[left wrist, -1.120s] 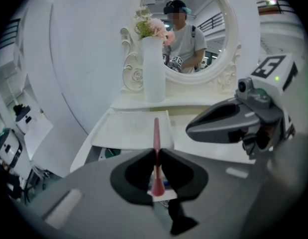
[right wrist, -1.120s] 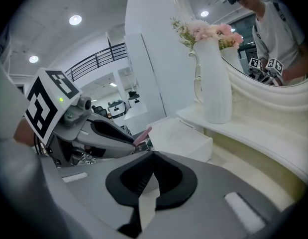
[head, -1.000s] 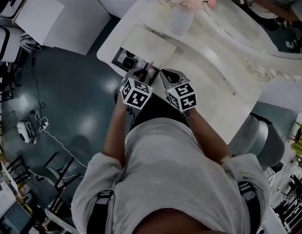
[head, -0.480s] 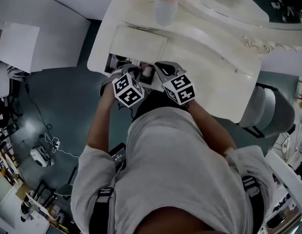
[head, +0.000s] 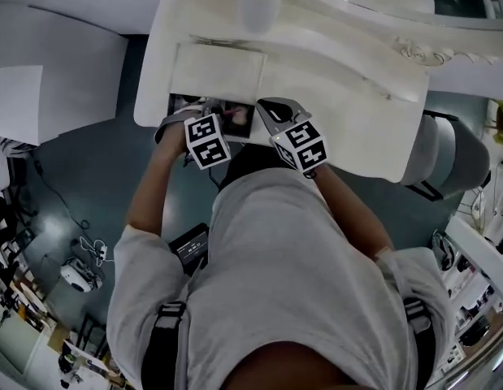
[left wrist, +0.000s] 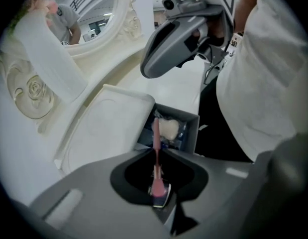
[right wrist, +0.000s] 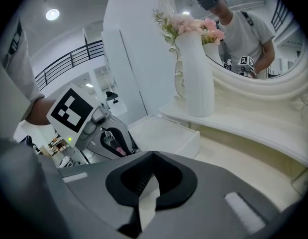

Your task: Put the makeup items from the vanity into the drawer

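Note:
The white vanity's drawer (head: 184, 104) stands open at the front left. Looking along the left gripper's jaws, I see the drawer's (left wrist: 192, 129) grey inside holding a cream puff in a clear wrapper (left wrist: 168, 129). My left gripper (left wrist: 157, 152) is shut on a thin pink makeup stick (left wrist: 156, 138) that points out over the drawer. In the head view the left gripper (head: 209, 135) hovers at the drawer's front edge. My right gripper (head: 269, 112) is beside it on the right, over the vanity's front edge. The right gripper (right wrist: 152, 158) is shut with nothing in it.
A white vase of pink flowers (right wrist: 195, 73) stands at the back of the vanity top (head: 340, 96), before an oval mirror (right wrist: 253, 39). A grey chair (head: 446, 159) is on the right. The person's body stands close against the vanity's front.
The head view has swung, so the vanity sits higher in the picture. Both grippers stay at the open drawer; the left one has drawn slightly left, away from the right.

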### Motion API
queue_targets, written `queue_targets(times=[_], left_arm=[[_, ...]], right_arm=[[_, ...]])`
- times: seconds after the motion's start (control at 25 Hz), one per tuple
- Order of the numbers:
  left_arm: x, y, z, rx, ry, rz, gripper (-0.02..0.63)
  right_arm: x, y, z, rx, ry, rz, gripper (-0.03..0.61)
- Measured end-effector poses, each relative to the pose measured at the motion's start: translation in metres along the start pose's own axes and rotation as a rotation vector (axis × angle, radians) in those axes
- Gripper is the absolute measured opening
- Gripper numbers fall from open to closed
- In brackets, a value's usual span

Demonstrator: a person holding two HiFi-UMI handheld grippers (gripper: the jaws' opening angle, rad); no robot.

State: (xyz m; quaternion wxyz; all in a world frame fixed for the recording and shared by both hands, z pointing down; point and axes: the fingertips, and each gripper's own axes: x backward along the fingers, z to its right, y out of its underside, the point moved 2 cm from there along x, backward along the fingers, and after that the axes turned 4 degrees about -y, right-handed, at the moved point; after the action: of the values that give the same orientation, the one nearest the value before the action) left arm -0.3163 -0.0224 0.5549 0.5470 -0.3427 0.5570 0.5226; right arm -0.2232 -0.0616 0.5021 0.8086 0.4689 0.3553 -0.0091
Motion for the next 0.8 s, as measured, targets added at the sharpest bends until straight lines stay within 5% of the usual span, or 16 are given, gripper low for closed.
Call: queue_targets(times=[0.28, 0.8], left_arm=[[-0.016, 0.000, 0.000, -0.065, 0.028, -0.019, 0.046], [0.001, -0.003, 0.002, 0.084, -0.156, -0.027, 0.127]], right_arm=[[0.004, 0.007, 0.009, -0.026, 0.034, -0.013, -0.002], [0.024, 0.009, 0.012, 0.015, -0.011, 0.005, -0.002]])
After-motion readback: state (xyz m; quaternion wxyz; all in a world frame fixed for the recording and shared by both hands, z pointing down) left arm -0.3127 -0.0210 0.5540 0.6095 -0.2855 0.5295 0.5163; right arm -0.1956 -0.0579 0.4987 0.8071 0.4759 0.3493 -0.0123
